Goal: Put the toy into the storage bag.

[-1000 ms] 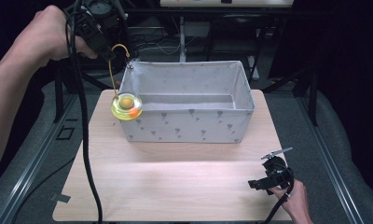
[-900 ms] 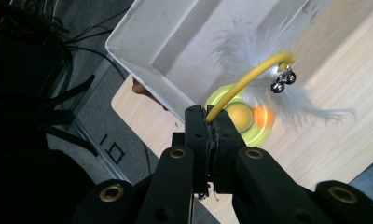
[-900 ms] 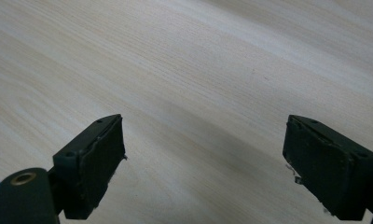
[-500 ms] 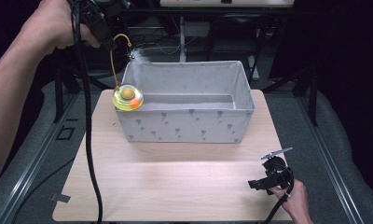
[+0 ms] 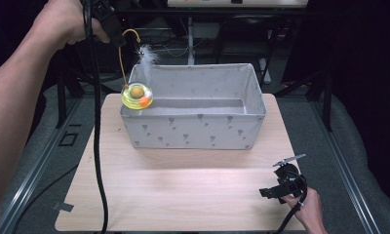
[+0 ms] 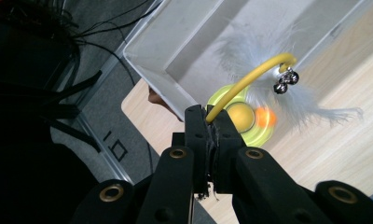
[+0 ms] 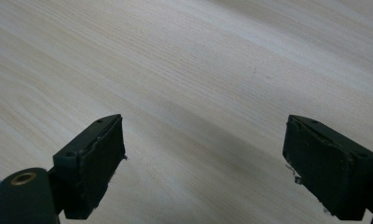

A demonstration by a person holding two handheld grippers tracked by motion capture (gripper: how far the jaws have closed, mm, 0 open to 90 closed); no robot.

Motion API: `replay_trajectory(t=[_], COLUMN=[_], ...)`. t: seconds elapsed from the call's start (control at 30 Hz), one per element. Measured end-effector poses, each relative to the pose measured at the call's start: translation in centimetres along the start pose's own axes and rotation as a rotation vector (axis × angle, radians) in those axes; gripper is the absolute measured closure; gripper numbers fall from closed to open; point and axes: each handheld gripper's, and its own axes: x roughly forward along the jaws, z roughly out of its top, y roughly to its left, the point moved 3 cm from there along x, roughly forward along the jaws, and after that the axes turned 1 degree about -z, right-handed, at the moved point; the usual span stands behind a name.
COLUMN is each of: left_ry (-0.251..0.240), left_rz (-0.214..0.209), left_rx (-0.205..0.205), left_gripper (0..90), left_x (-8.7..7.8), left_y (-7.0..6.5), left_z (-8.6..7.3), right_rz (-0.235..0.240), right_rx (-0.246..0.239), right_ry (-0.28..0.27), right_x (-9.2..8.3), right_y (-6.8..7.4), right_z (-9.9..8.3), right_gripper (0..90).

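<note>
Since a second ago we have carried the cat toy (image 5: 137,95) up and a little further over the fabric bin's (image 5: 198,127) near-left corner, so its yellow-green disc now hangs at rim height against that corner instead of lower on the bin's outer wall. Our left gripper (image 5: 116,35) sits high beyond the counter's (image 5: 183,195) far-left corner, its jaws pressed together on the end of the toy's yellow wire (image 6: 250,79). In the left gripper view the wire arcs up from between the jaws to a pair of small silver bells (image 6: 285,81) backed by a white feather (image 6: 310,105), and below them we see the disc with an orange ball (image 6: 265,117) in its track. In the high view the feather (image 5: 146,56) stands just above the bin's far-left corner. The grey bin, printed with small dark marks, stands on the far half of the counter. Our right gripper (image 5: 281,183) rests by the counter's near-right corner, held in our right hand (image 5: 307,212); its jaws stand wide apart over bare wood with nothing between them. The right gripper has kept its place.
</note>
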Motion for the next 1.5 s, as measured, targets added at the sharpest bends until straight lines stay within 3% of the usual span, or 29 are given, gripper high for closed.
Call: replay_trajectory(t=[0.2,0.83,1.5], left_ry=[0.006,0.001,0.002], left_rz=[0.017,0.014,0.008], left_rx=[-0.004,-0.027,-0.05], left_gripper=[87.9,87.9,87.9], left_x=[0.6,2.5,5.1], left_y=[0.3,1.0,1.3], left_z=[0.5,1.9,2.3], right_rz=[0.0,0.002,0.004], right_rx=[-0.008,-0.006,-0.011], right_ry=[0.012,0.011,0.013], right_x=[0.0,0.0,0.1], right_y=[0.0,0.0,0.1], right_z=[0.0,0.0,0.0], right_gripper=[12.2,12.4,12.5])
